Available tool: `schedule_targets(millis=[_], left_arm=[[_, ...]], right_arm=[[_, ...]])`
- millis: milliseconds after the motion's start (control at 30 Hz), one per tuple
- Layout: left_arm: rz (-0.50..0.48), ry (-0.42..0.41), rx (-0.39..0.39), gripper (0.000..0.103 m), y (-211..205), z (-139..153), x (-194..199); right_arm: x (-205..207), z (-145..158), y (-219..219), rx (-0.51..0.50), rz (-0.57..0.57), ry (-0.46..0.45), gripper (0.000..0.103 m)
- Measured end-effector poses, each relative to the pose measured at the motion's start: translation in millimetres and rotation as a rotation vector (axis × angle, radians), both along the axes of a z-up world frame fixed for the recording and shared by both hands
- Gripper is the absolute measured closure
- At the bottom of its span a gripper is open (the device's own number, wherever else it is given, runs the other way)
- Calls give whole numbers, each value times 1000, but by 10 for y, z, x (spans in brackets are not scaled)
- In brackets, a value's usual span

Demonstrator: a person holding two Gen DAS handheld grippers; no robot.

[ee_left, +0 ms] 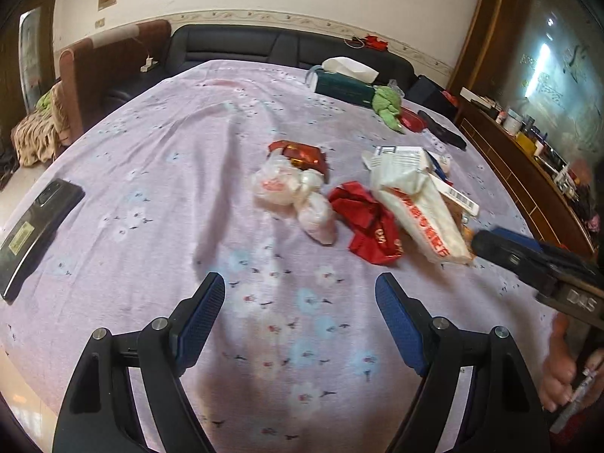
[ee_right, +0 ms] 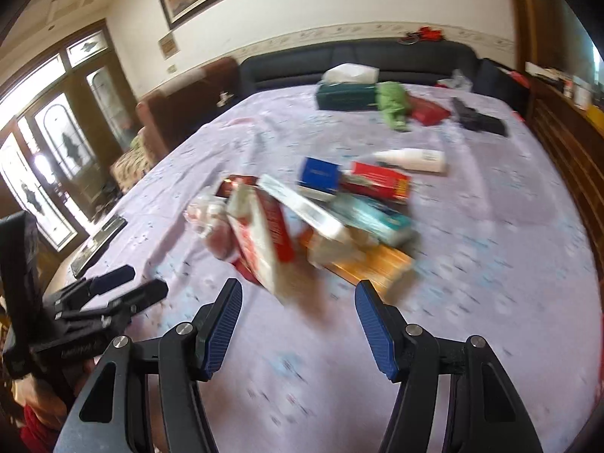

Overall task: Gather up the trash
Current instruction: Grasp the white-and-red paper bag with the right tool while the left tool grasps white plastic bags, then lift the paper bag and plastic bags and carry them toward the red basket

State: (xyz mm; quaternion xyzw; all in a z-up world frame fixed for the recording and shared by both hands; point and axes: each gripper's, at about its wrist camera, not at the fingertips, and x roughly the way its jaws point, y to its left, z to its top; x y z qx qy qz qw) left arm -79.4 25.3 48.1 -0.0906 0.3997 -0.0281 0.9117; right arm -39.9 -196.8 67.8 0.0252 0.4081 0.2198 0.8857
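Both of my grippers hang over the bed, tilted down at the sheet (ee_left: pixel 158 158), lilac with small flowers.

Left gripper (ee_left: pixel 300 294): jaws open, blue pads well apart, nothing between them, only bare sheet below.

Right gripper (ee_right: pixel 298 302): jaws open too, somewhat narrower, empty. Its view is blurred.

The trash lies in a heap mid-bed, ahead of both grippers. From the left view: a knotted clear bag (ee_left: pixel 290 192) with red print, a shiny red wrapper (ee_left: pixel 302 154) touching its far side, a crumpled red bag (ee_left: pixel 368 226) just beside it, then a white bag (ee_left: pixel 415 204) with red lettering lying across flattened cartons.

From the right view the heap reads as boxes piled on each other: a white-and-red bag or box nearest my pads, an orange box (ee_right: pixel 377 264) under the pile, a teal box (ee_right: pixel 373 219), a blue box (ee_right: pixel 319 173), a red box (ee_right: pixel 381 181). A white bottle (ee_right: pixel 415 158) lies on its side just beyond. I cannot tell which boxes touch which.

Further back, near the black headboard (ee_left: pixel 245 45): a dark green tissue box (ee_left: pixel 343 87), a green cloth (ee_left: pixel 389 105) against it.

A black flat device (ee_left: pixel 34 230) lies at the bed's left edge, well apart from the heap.

My right gripper shows at the left view's right edge, its tip close to the white bag; contact I cannot tell.
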Motion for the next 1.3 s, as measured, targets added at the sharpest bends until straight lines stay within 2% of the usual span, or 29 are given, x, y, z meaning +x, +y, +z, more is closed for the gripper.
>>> schedule_targets(millis=[133, 233, 300, 400, 500, 567, 767, 867, 933, 1000, 1100, 1133, 1300], left_arm=[[21, 9, 3, 22, 106, -24, 22], [30, 16, -2, 22, 169, -32, 43], [34, 18, -1, 22, 186, -32, 71], [45, 24, 8, 22, 179, -26, 135], [53, 36, 4, 22, 128, -17, 250], [58, 43, -6, 22, 78, 2, 371], [124, 70, 22, 22, -74, -42, 777], [159, 90, 70, 22, -126, -124, 1000], [181, 104, 105, 23, -145, -202, 1150], [192, 126, 110, 30, -127, -273, 1249], [194, 144, 93, 32, -81, -386, 1370], [192, 143, 88, 32, -70, -413, 1388], [167, 90, 92, 46, -78, -408, 1343]], right_arm=[[261, -90, 284, -35, 46, -22, 36], [433, -214, 414, -53, 57, 6, 39], [528, -332, 427, -18, 69, 53, 56], [472, -305, 374, 38, 84, 15, 64], [304, -164, 274, 145, 157, -85, 64], [252, -107, 177, 201, 168, -130, 64], [355, -145, -178, 305, 89, -132, 64], [345, -80, -321, 304, 29, -177, 64], [327, -79, -361, 330, 20, -170, 64], [319, -88, -367, 343, 17, -161, 64], [310, -69, -383, 344, 17, -169, 64], [317, -72, -392, 345, 18, -169, 64], [308, -99, -368, 337, 28, -156, 64]])
